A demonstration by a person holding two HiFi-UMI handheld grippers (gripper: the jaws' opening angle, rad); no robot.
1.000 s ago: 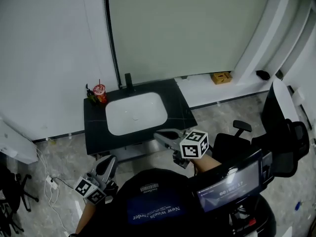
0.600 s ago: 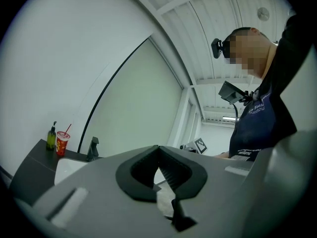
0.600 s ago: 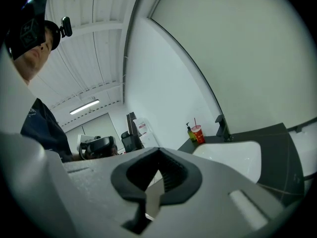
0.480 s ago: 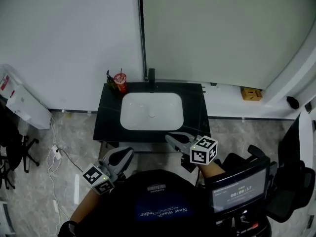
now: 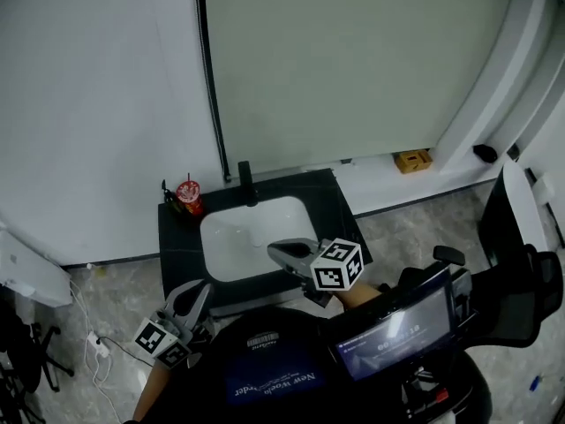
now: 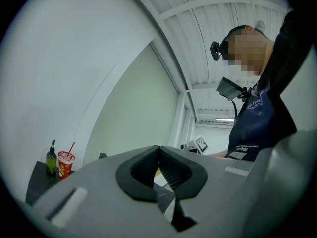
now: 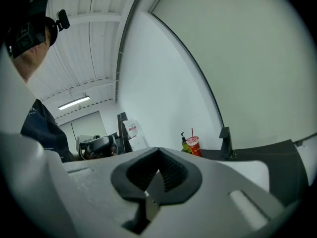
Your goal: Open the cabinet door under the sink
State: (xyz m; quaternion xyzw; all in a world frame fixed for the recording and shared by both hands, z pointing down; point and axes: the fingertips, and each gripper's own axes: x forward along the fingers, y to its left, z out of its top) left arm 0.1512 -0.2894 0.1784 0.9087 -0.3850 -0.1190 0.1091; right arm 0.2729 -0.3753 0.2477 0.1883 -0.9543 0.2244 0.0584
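Note:
The black vanity top [image 5: 177, 250] with its white basin [image 5: 243, 232] stands against the wall, with a black faucet [image 5: 244, 175] behind the basin. The cabinet door under it is hidden by the top in every view. My right gripper [image 5: 275, 251] is shut and empty, and in the head view it hangs over the basin's front rim. In the right gripper view its jaws [image 7: 158, 153] meet, pointing at the faucet [image 7: 225, 143]. My left gripper [image 5: 196, 291] is by the vanity's front left corner, jaws together [image 6: 158, 150] with nothing between them.
A red cup with a straw [image 5: 188, 193] and a soap bottle [image 5: 168, 189] stand at the vanity's back left corner. An office chair [image 5: 521, 263] is at the right, a yellow box [image 5: 412, 160] on the white ledge, a white box [image 5: 26, 272] and cables [image 5: 88, 334] on the floor at left.
Both grippers have moved forward toward the vanity; the right one now overlaps the basin's front rim. The head view has swung, so the sink sits further left. Both jaws stayed shut.

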